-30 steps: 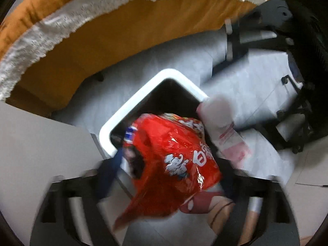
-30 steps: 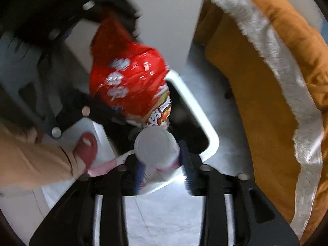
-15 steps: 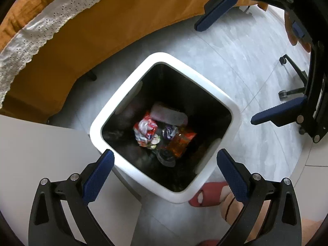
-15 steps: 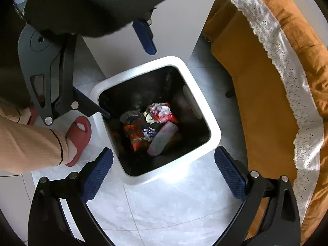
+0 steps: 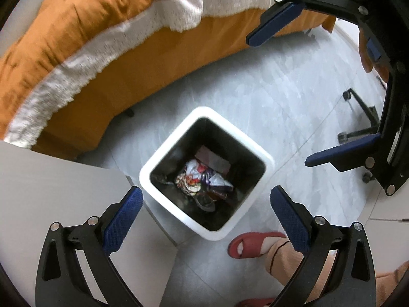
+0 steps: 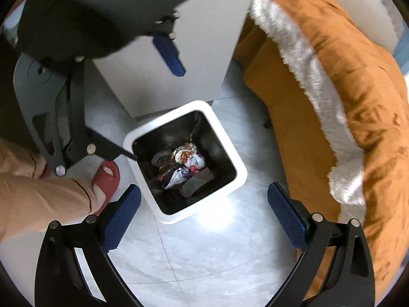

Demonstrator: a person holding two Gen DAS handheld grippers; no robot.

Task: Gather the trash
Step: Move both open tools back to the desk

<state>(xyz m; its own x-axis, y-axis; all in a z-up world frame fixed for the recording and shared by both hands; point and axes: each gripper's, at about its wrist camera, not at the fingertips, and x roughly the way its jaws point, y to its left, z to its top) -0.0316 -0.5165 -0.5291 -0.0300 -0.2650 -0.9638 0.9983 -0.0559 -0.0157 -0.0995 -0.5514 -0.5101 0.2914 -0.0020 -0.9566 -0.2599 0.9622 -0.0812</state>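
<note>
- Left tongs (image 5: pixel 204 199) spread wide, holding nothing; blue pads (image 5: pixel 122 220) with a fine dotted grip texture on black arms.
- Right tongs (image 6: pixel 204 202) also spread wide and holding nothing, same blue textured pads (image 6: pixel 287 217); seen in the left view at upper right.
- Both hanging above the bin (image 5: pixel 156 161), well clear of its rim.
- Red slipper (image 5: pixel 253 243) on a foot, just beside the bin; soft rounded shape, beige trouser leg above it.
- Bin: square mouth with rounded corners, thick smooth white rim, dark glossy lining inside; standing on the floor against the corner of a grey cabinet (image 6: pixel 204 38).
- Trash (image 5: pixel 199 179) lying at the bottom of the bin: crumpled shiny wrappers, white with red and purple, a flat dark piece next to them, and a round pale thing, maybe a lid.
- Drop appears done. To finish the step well: lift both tongs straight up, keep them apart from each other and from the rim, then turn toward the next piece of trash.
- Nothing more to collect visible in these views.
- Floor (image 5: pixel 268 107): pale grey tiles, marbled, slightly shiny.
- Farther: bed (image 5: pixel 89 25) with orange wrinkled cover and a white lace strip; black chair base (image 5: pixel 363 117) with wheels at right.
</note>
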